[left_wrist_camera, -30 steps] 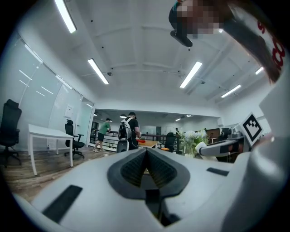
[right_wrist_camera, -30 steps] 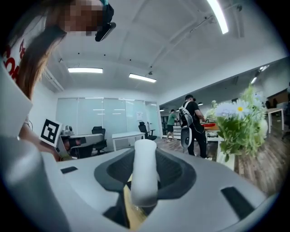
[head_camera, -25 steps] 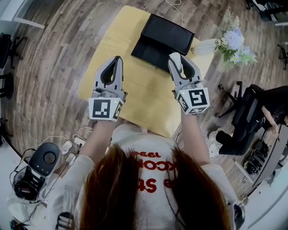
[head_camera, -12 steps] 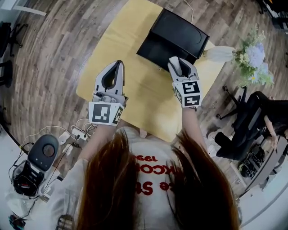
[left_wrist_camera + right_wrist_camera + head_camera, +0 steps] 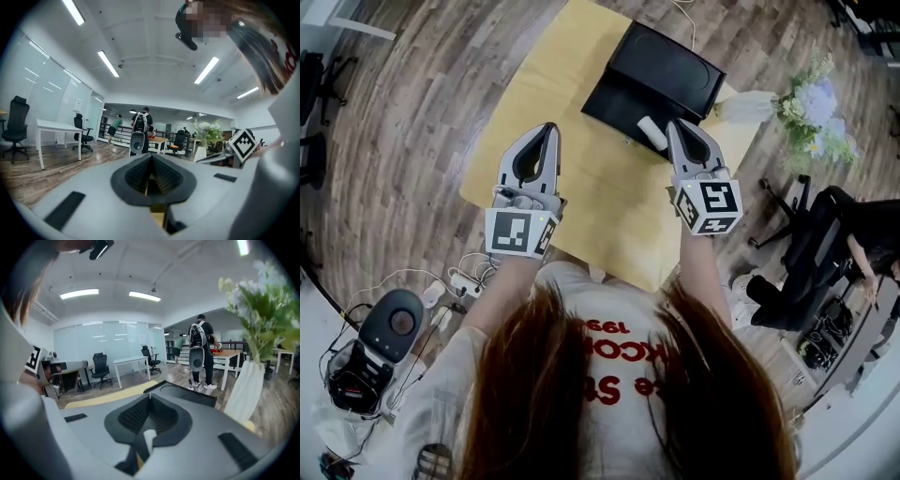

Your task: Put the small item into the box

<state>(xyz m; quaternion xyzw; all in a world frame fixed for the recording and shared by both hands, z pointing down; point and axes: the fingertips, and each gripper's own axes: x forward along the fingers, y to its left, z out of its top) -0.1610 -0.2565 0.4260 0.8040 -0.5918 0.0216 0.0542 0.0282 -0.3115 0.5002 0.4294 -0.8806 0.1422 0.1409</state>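
Your left hand-held gripper point(image 5: 547, 129) hovers over the yellow desk point(image 5: 534, 84), jaws pressed together and empty. To its right, the small white item point(image 5: 652, 132) lies in the open black box point(image 5: 623, 98), by its near edge. Just beside it, your right hand-held gripper point(image 5: 679, 125) has just closed its jaws on nothing

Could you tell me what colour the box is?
Black; the box shows best in the head view.

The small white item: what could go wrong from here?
The small white item lies at the near edge of the black box, beside the right tool, whose jaws have just closed empty; withdrawing could nudge it out. The vase stands close to that arm and might tip.
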